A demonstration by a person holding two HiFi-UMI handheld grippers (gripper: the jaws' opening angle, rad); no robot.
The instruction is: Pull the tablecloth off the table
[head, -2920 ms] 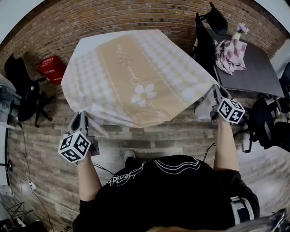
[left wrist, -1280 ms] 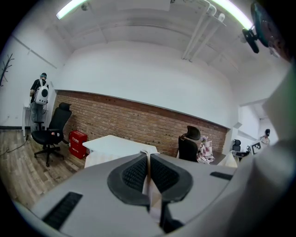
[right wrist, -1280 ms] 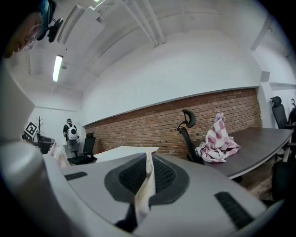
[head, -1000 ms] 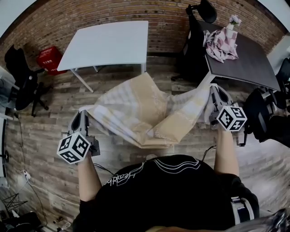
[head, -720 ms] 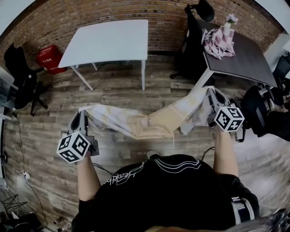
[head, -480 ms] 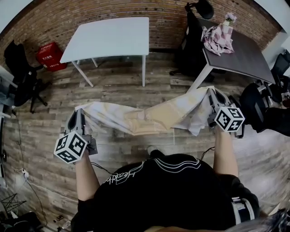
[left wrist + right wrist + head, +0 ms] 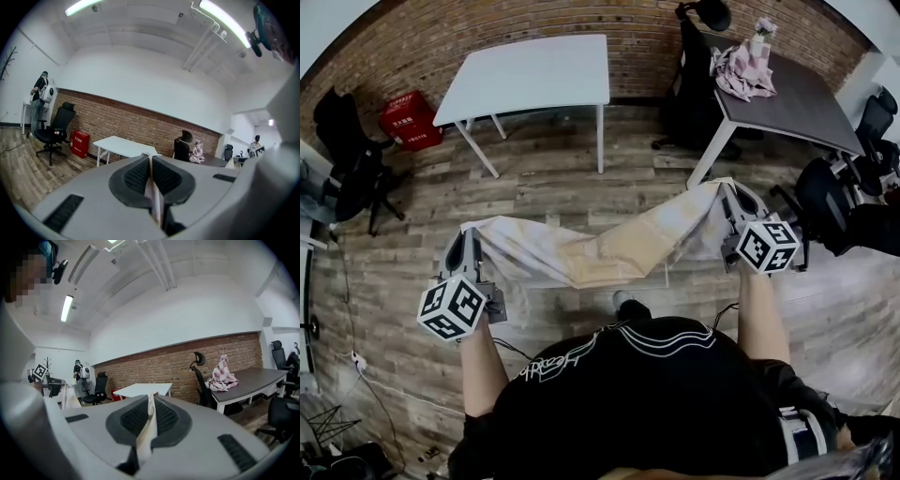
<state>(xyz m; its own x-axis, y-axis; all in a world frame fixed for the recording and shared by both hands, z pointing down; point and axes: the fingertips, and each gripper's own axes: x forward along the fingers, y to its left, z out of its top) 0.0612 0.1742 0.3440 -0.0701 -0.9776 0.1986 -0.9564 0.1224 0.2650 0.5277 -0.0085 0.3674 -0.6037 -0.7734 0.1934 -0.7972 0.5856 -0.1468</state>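
Note:
The beige and white tablecloth hangs in the air between my two grippers, sagging in the middle above the wooden floor. My left gripper is shut on its left corner; in the left gripper view a thin edge of tablecloth is pinched between the pads of the left gripper. My right gripper is shut on the right corner; a strip of tablecloth stands between the jaws of the right gripper. The white table stands bare at the back.
A dark desk at the back right carries a checked cloth. Black office chairs stand at the left, by the desk and at the right. A red crate sits by the brick wall. A person stands far off.
The cloth has come off the white table, which is now bare. Over the last second it dropped from a billowing sheet to a slack band stretched between both grippers.

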